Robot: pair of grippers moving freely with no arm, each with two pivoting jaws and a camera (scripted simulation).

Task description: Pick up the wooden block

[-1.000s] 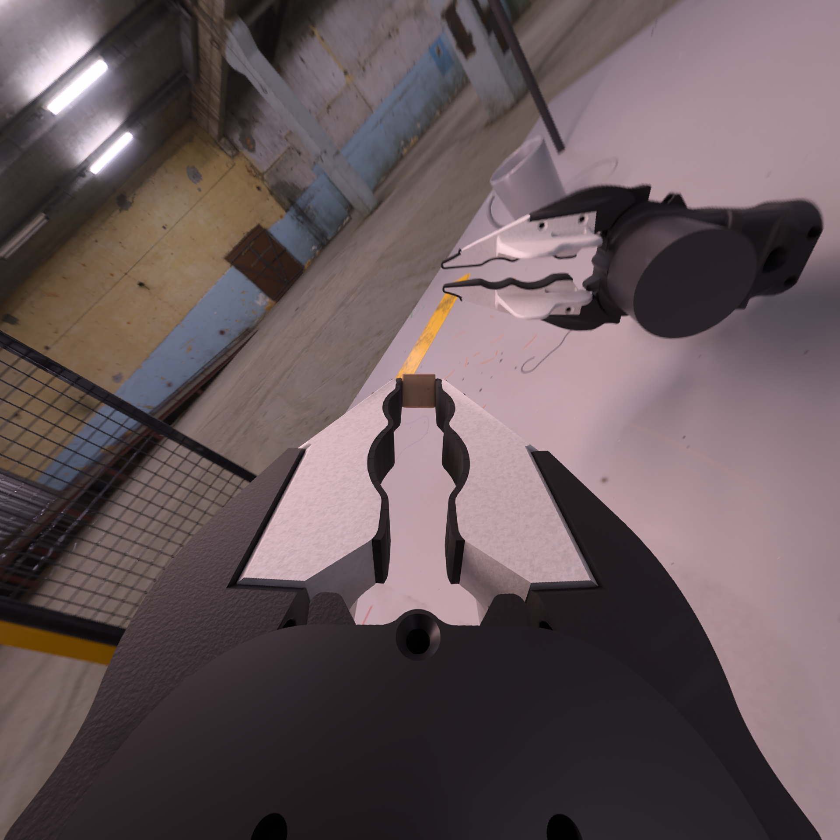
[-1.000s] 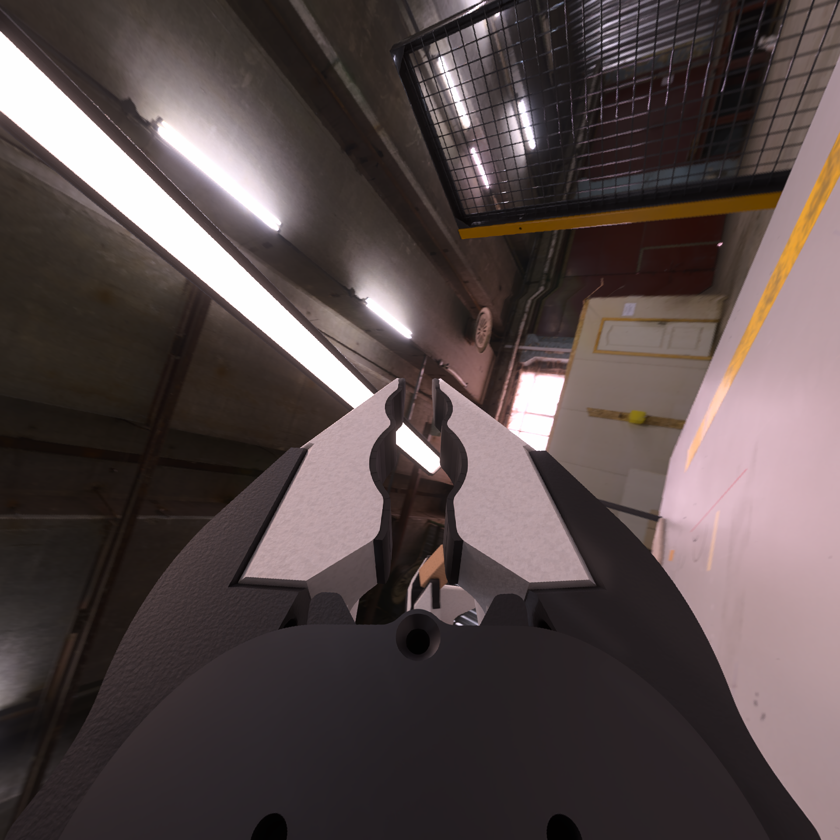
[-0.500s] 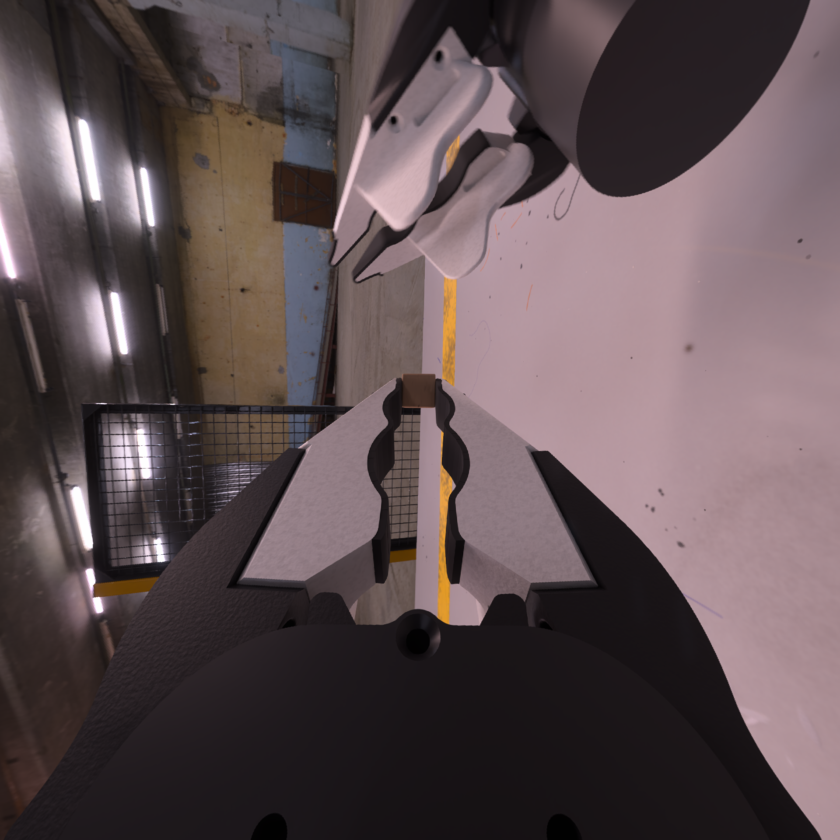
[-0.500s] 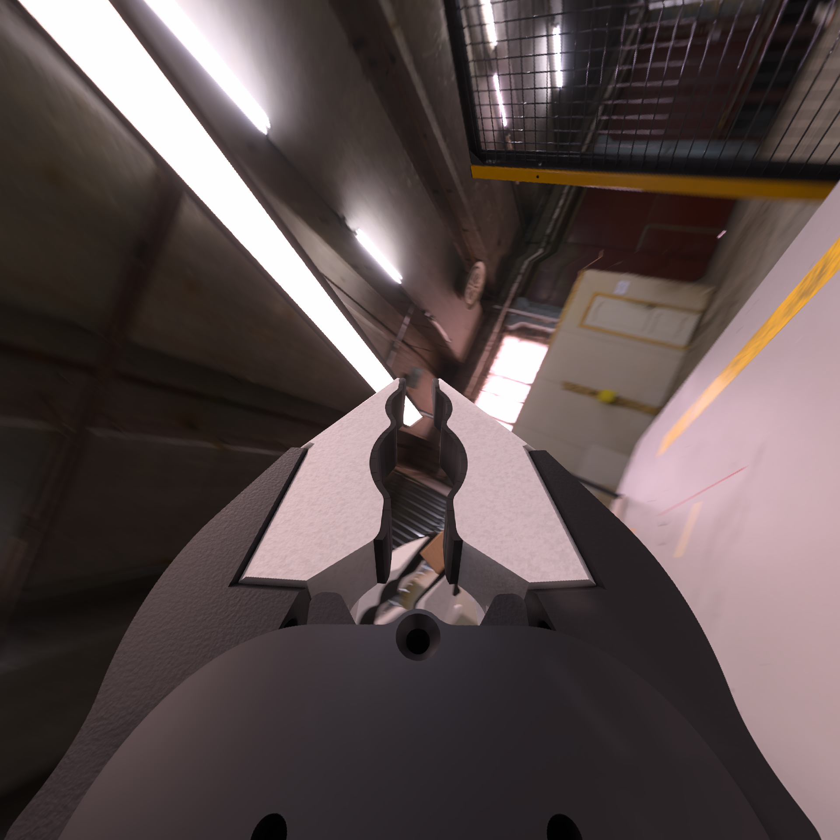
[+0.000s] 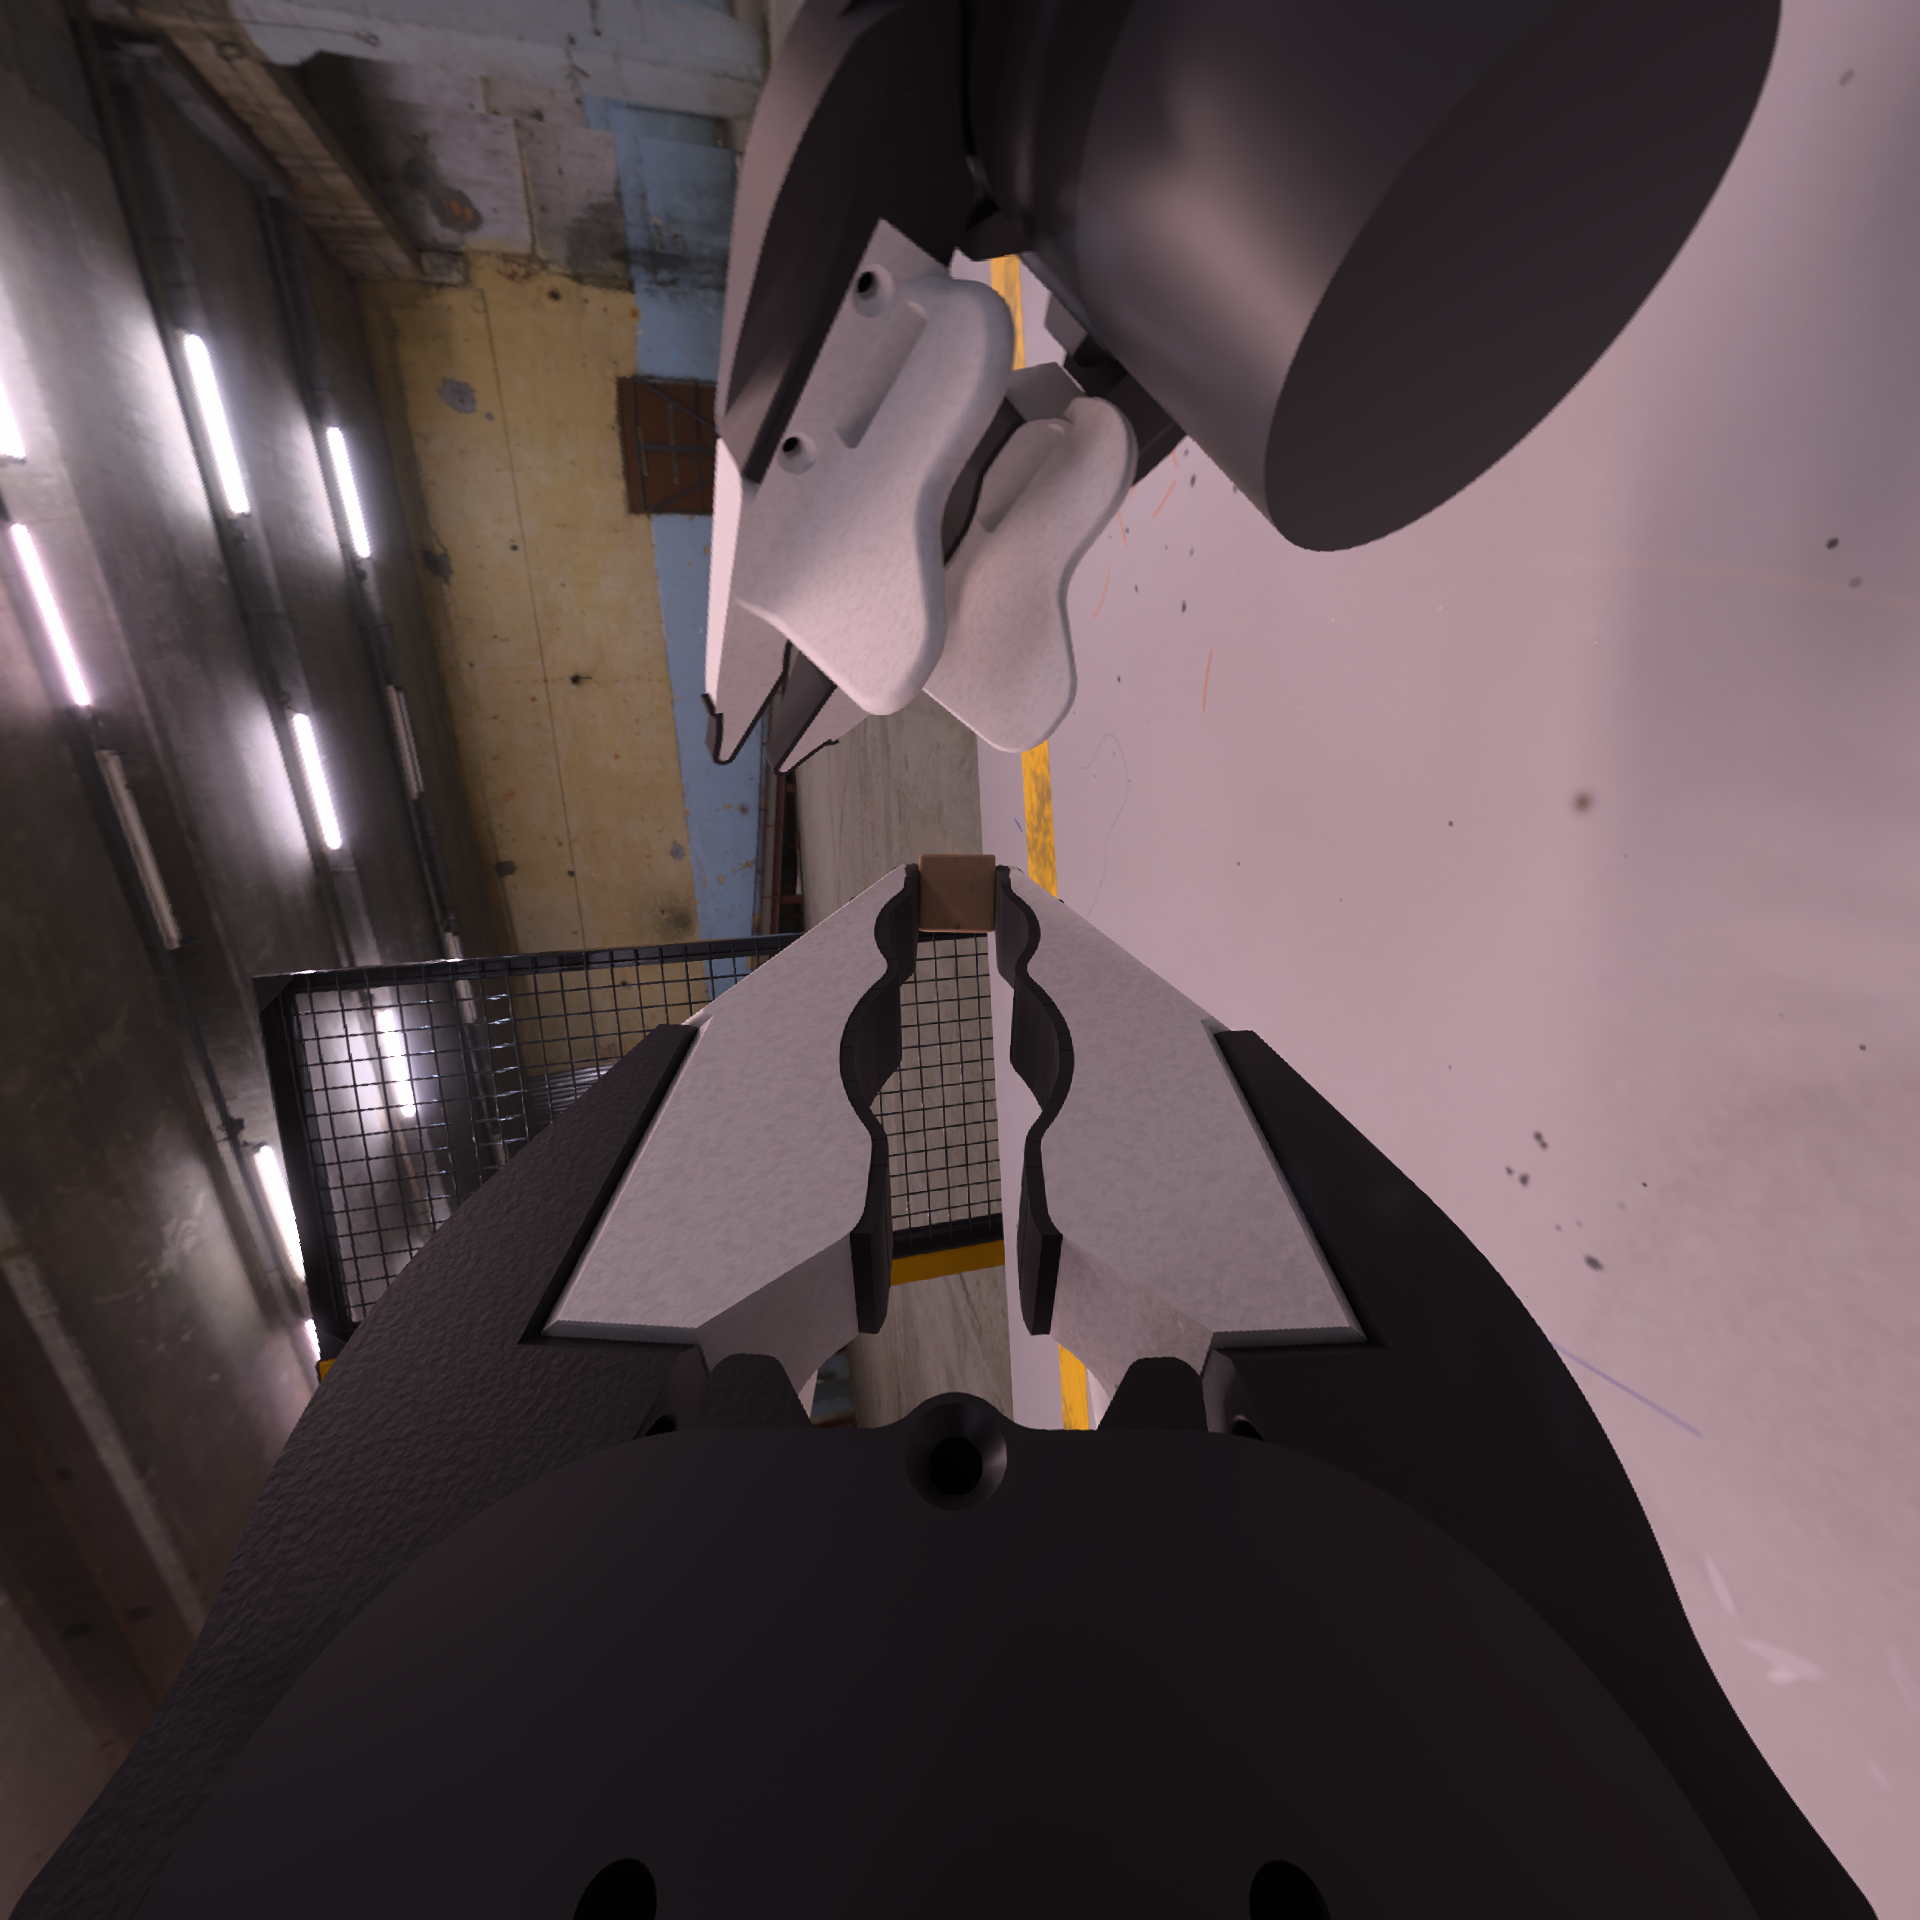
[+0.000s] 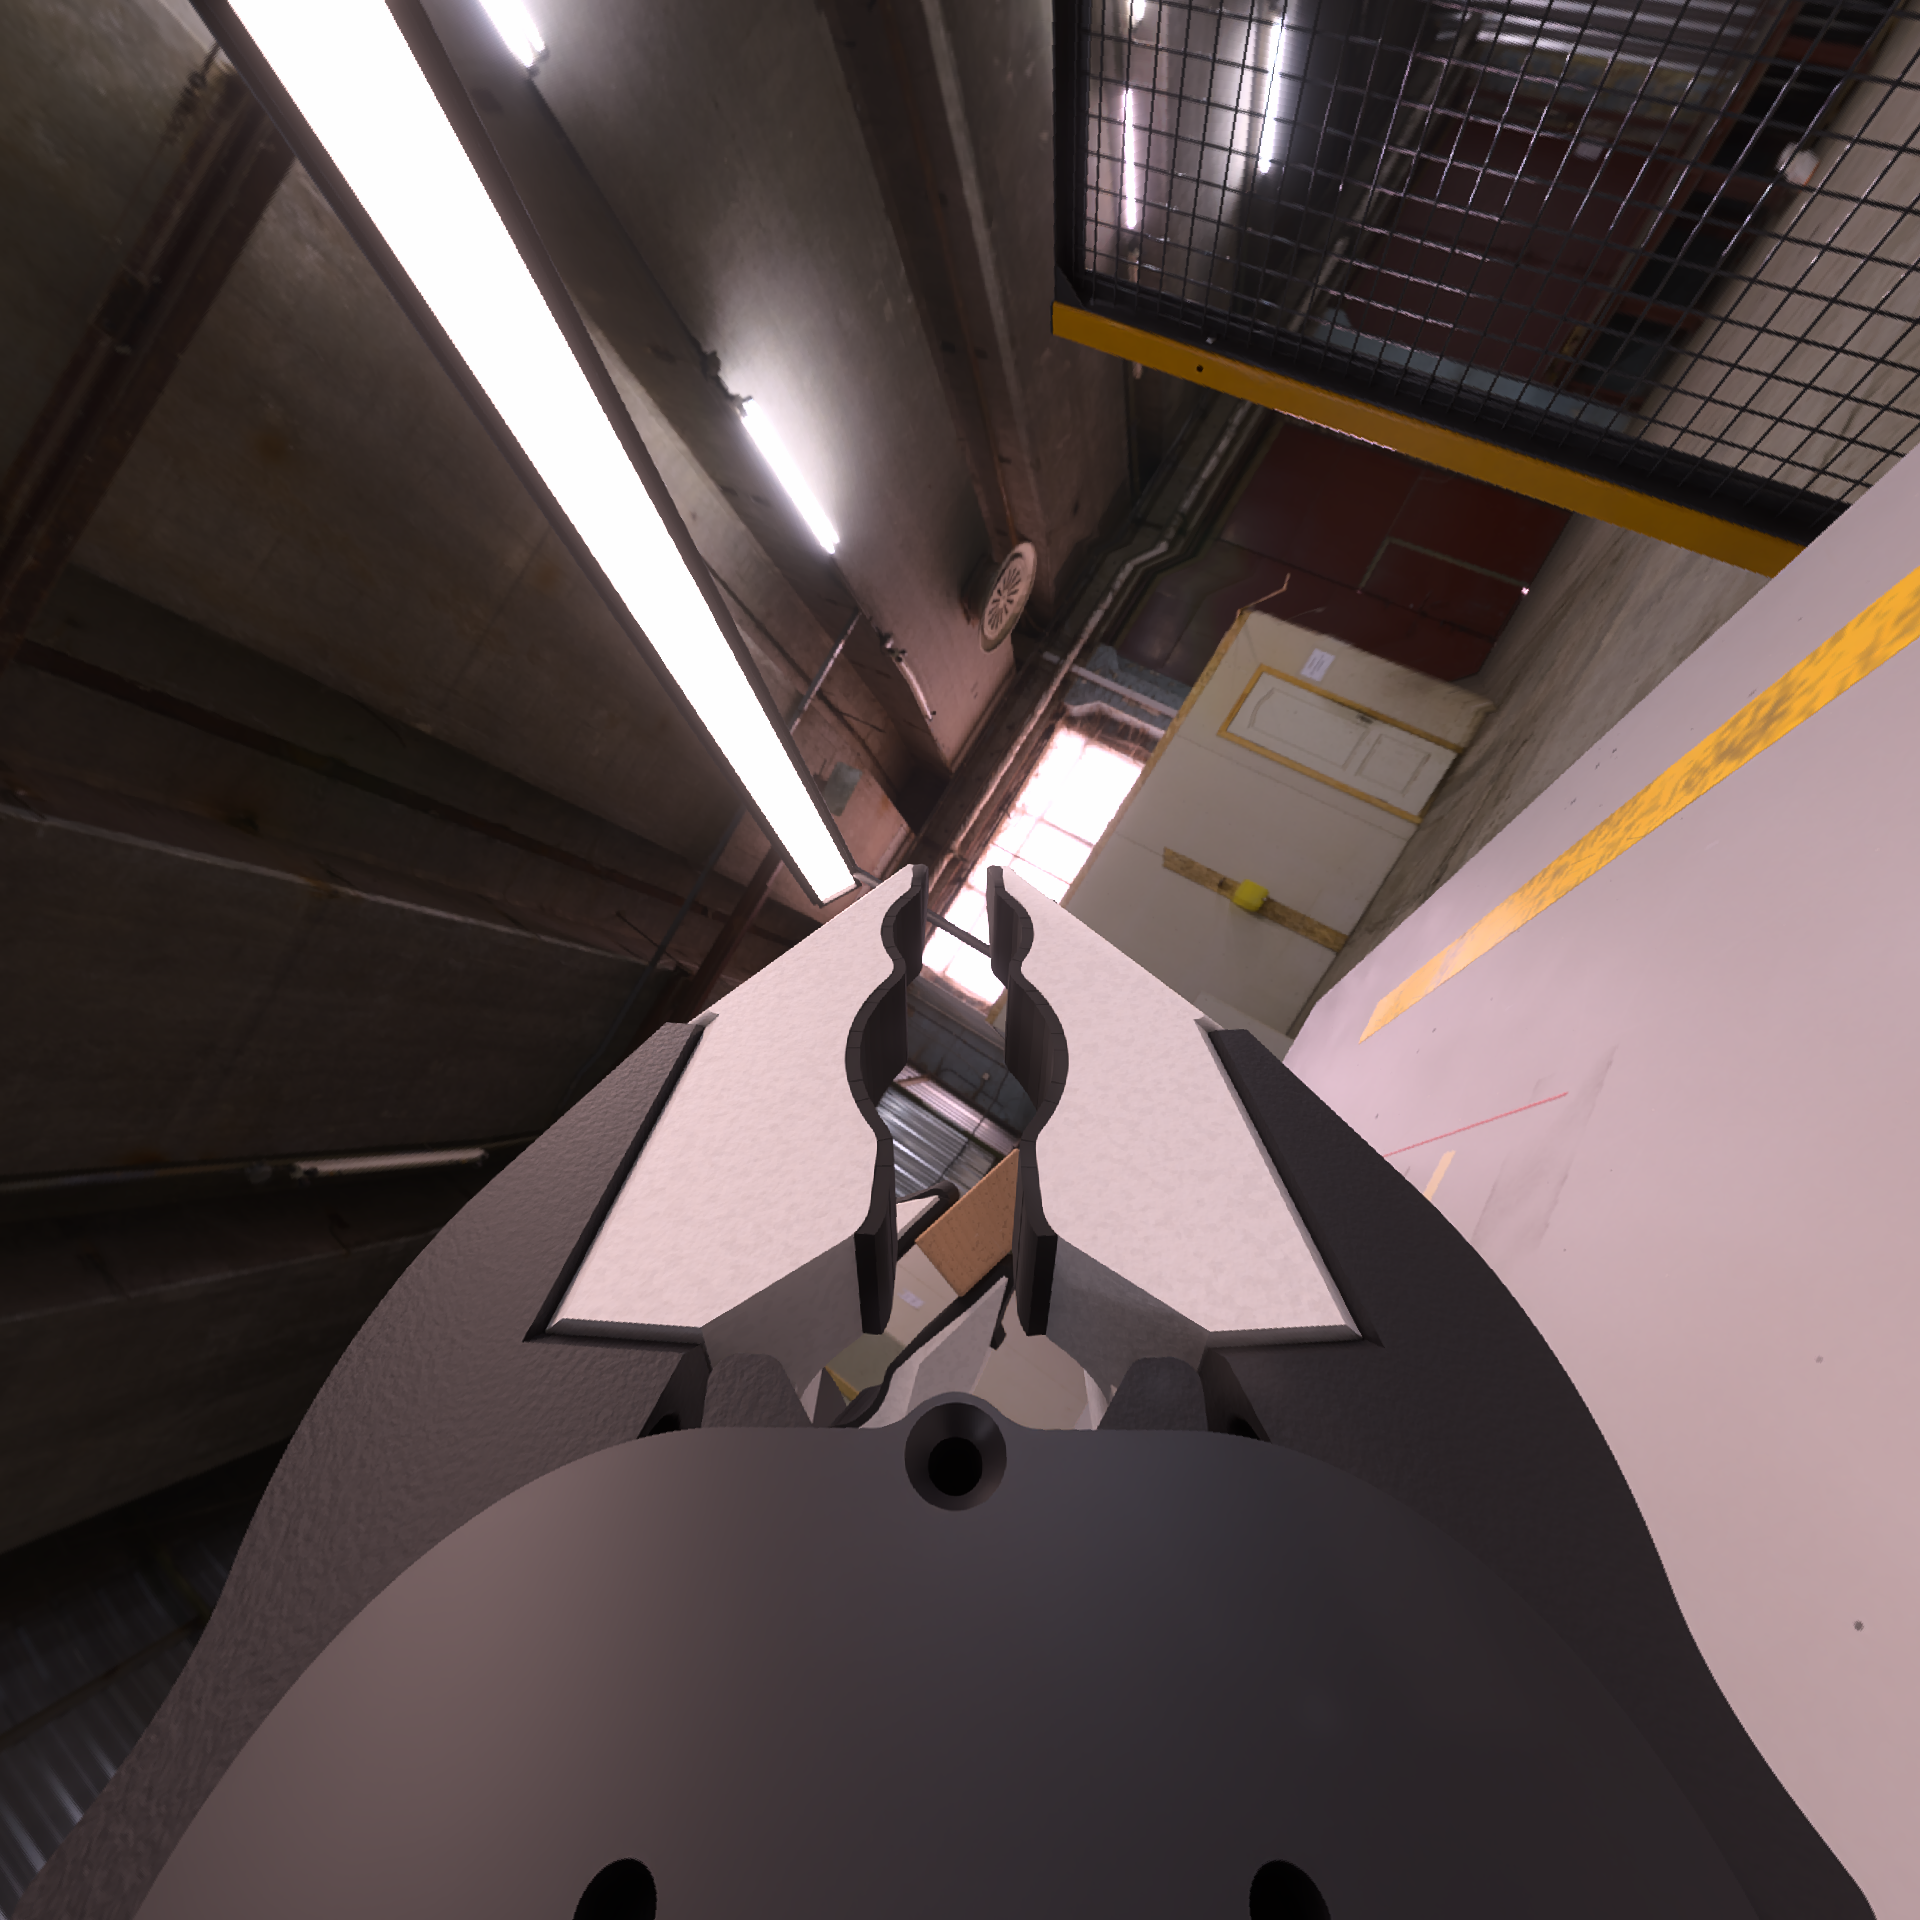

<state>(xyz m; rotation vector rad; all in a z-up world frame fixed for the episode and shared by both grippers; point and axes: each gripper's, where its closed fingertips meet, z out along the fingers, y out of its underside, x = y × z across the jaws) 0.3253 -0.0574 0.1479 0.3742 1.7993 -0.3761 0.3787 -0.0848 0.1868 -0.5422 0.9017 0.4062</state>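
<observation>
Two claws show. Nearest, the left claw (image 5: 957, 894) pinches the block (image 5: 957, 891) at its tips, lifted off the table (image 5: 1455, 935). I think the pick-up is nearly done; next, just hold steady. Beyond the block, the right claw (image 5: 771, 740) is empty, tips slightly apart. Its body is cut off.

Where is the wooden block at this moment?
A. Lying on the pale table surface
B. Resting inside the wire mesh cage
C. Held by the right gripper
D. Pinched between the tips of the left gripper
D: the left wrist view shows the wooden block clamped between the tips of the left gripper, while the right gripper has nothing between its jaws.
</observation>
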